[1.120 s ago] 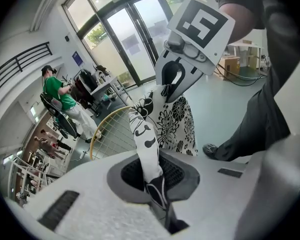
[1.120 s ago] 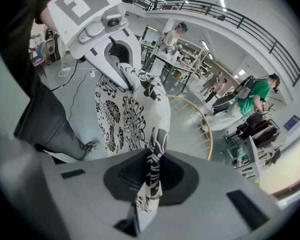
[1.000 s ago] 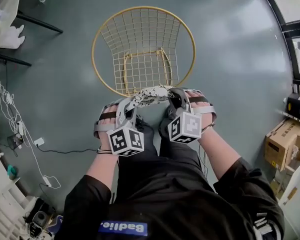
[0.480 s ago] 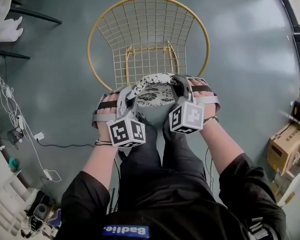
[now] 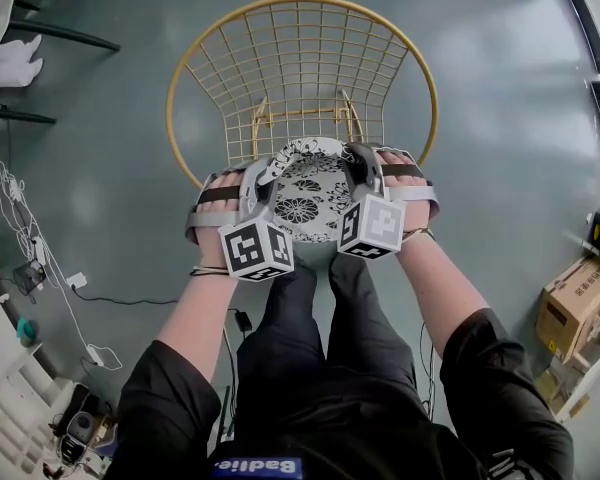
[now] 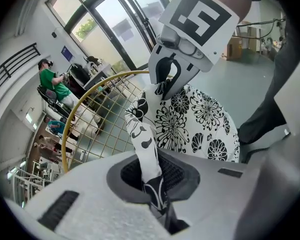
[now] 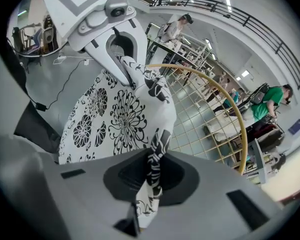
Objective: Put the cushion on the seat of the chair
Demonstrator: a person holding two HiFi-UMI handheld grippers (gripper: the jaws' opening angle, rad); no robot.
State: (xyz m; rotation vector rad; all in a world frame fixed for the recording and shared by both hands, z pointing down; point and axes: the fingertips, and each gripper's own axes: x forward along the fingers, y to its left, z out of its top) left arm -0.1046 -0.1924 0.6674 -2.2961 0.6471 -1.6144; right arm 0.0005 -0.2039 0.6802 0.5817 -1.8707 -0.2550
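The cushion is round, white with black flowers, and hangs between my two grippers over the front edge of the gold wire chair. My left gripper is shut on the cushion's left rim, and my right gripper is shut on its right rim. In the left gripper view the cushion runs from my jaws across to the right gripper, with the chair behind it. The right gripper view mirrors this: cushion, jaws, left gripper, chair.
My legs stand just in front of the chair. Cardboard boxes sit at the right, and cables and a white rack lie at the left. A desk leg is at the top left. A person in green is far behind.
Both grippers have carried the cushion forward toward the chair. It now overlaps the seat's front edge, and more of its flowered face shows.
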